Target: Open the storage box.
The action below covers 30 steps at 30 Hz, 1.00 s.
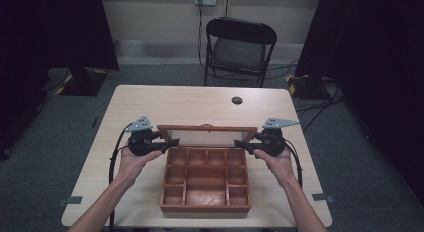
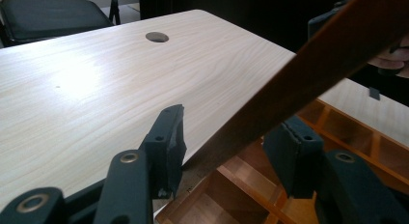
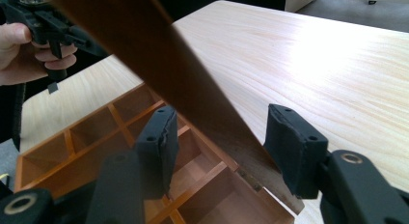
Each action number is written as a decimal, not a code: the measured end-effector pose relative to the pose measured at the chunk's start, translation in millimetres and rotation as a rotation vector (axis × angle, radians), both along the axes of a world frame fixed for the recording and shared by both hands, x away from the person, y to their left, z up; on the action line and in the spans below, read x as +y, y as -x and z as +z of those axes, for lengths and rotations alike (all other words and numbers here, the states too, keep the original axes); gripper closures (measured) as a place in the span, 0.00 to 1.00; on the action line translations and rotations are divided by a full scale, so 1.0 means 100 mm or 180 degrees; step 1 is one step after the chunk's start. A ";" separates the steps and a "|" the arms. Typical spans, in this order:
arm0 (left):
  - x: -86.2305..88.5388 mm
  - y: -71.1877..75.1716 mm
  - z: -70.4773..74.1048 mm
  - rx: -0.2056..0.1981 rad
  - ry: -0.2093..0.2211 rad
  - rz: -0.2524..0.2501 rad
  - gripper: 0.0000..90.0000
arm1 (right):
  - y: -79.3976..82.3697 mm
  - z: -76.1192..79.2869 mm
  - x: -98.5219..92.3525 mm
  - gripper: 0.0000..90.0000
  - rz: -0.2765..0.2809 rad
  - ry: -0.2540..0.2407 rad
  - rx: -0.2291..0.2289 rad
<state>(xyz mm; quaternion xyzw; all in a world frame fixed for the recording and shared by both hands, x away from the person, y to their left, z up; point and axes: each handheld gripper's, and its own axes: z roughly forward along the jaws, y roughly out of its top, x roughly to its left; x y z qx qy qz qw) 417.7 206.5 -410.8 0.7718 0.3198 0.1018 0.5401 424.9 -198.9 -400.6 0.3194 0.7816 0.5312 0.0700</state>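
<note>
No text, label, brand, number or sign can be read in any of the views.
</note>
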 end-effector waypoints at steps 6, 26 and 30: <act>0.00 -0.04 -0.01 -0.0013 0.0028 0.0029 0.55 | -0.03 -0.02 0.03 0.52 -0.0063 0.0006 -0.0033; 0.01 -0.17 -0.07 0.0038 0.0056 0.0120 0.58 | -0.17 -0.09 0.01 0.57 -0.0197 -0.0089 -0.0024; 0.01 -0.21 -0.07 0.0031 0.0004 0.0120 0.60 | -0.21 -0.09 0.02 0.58 -0.0207 -0.0071 -0.0024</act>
